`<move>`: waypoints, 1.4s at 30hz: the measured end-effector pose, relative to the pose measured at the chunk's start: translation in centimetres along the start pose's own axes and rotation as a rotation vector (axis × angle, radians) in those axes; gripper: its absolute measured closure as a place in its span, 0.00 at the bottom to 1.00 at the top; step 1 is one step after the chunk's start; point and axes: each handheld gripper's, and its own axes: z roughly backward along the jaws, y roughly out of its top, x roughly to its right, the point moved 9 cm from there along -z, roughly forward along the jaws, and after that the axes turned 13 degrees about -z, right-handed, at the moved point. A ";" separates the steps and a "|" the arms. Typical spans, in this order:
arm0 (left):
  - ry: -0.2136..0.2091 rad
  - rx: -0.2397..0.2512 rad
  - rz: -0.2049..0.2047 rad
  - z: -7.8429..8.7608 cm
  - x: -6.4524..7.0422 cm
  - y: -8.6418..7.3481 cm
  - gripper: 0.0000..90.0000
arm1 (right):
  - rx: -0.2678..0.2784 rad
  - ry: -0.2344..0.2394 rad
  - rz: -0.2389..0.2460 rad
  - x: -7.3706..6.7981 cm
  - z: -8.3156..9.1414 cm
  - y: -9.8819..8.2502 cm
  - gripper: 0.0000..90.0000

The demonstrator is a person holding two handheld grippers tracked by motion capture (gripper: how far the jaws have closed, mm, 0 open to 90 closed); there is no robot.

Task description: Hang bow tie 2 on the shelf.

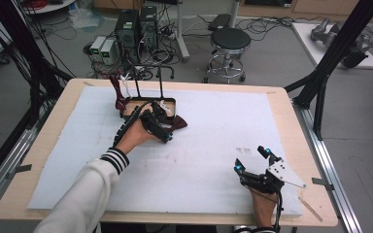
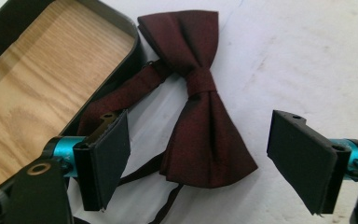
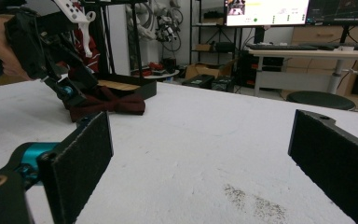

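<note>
The left gripper (image 2: 198, 161), jaws wide and gripping nothing, straddles the bow tie (image 2: 200, 112) beside the tray (image 2: 135, 44), seemingly to pinch it, while the right gripper (image 3: 200, 163) waits open and empty.

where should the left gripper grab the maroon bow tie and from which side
Probably one wing of the bow tie, from straight above. It lies flat on the white mat, its wing fanning out between the left gripper's open jaws. The centre knot is narrower and firmer, and also suits a pinch from above.
</note>
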 end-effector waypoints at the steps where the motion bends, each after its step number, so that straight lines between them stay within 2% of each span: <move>1: -0.001 -0.007 -0.001 -0.1 0.0 -0.1 0.25 | 0.001 0.000 -0.001 0.0 0.0 0.0 0.06; 11: -0.008 -0.046 0.015 -1.0 0.0 -0.4 0.33 | 0.000 -0.001 -0.002 0.0 0.0 0.0 0.06; 14: -0.006 -0.051 0.011 -1.1 -0.1 -0.4 0.39 | 0.000 0.000 -0.003 0.0 0.0 0.0 0.06; 22: -0.042 -0.057 0.006 -1.4 0.4 -0.4 0.58 | 0.000 -0.001 -0.003 0.0 0.0 0.0 0.06; 23: -0.047 -0.059 0.010 -1.4 0.4 -0.5 0.58 | 0.000 -0.001 -0.003 0.0 0.0 0.0 0.06; 26: -0.077 -0.059 0.029 -1.3 0.6 -0.4 0.72 | 0.000 -0.001 -0.004 0.0 0.0 0.0 0.06; 30: -0.090 -0.058 0.037 -1.2 0.8 -0.4 0.83 | 0.000 -0.001 -0.003 0.0 0.0 0.0 0.06; 32: -0.096 -0.056 0.048 -1.2 0.8 -0.4 0.85 | 0.001 -0.001 -0.002 0.0 0.0 0.0 0.06; 38: -0.086 -0.057 0.038 -0.9 0.7 -0.4 0.86 | 0.001 -0.001 -0.002 0.0 0.0 0.0 0.06; 42: -0.070 -0.029 0.033 -0.4 0.5 -0.2 0.87 | 0.001 -0.001 -0.003 0.0 0.0 0.0 0.06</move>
